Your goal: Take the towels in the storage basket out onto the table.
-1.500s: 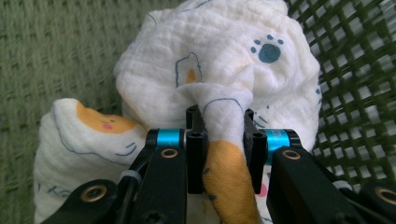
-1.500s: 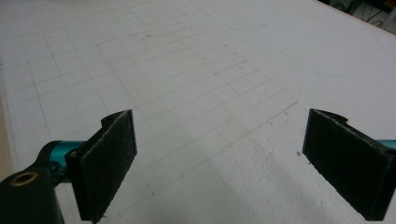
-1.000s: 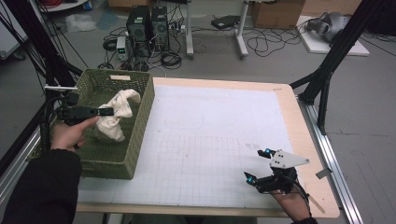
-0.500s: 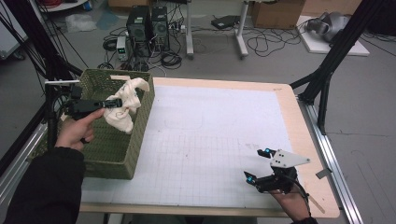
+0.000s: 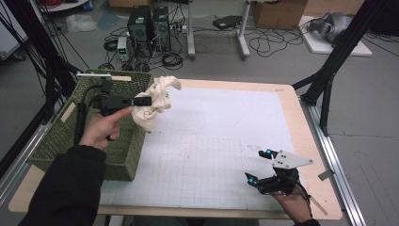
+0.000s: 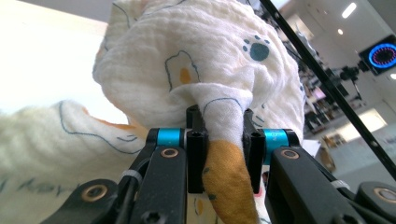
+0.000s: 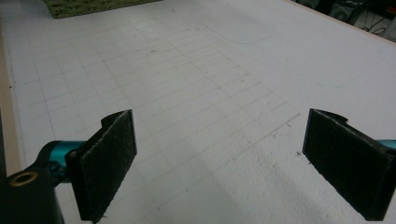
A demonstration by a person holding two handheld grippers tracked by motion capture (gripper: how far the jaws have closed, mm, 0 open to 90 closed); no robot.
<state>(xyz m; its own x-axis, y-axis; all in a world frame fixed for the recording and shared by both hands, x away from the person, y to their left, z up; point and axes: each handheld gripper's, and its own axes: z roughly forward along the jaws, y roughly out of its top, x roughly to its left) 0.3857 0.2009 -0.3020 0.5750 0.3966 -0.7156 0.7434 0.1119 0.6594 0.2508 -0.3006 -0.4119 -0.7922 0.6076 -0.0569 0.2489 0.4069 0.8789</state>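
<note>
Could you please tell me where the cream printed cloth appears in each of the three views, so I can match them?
High view: the cream printed muslin cloth hangs upper left, over the green woven basket's right rim, clamped by the left gripper.
Left gripper view: the cloth spans the centre and top, a fold pinched between the jaws.
Right gripper view: not in it.
Shared landmark: the white gridded mat.

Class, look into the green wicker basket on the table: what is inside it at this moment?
The basket's visible interior shows only woven wall and floor. The left gripper holds the cream printed cloth above its rim. The person's hand and sleeve cover part of the floor.
</note>
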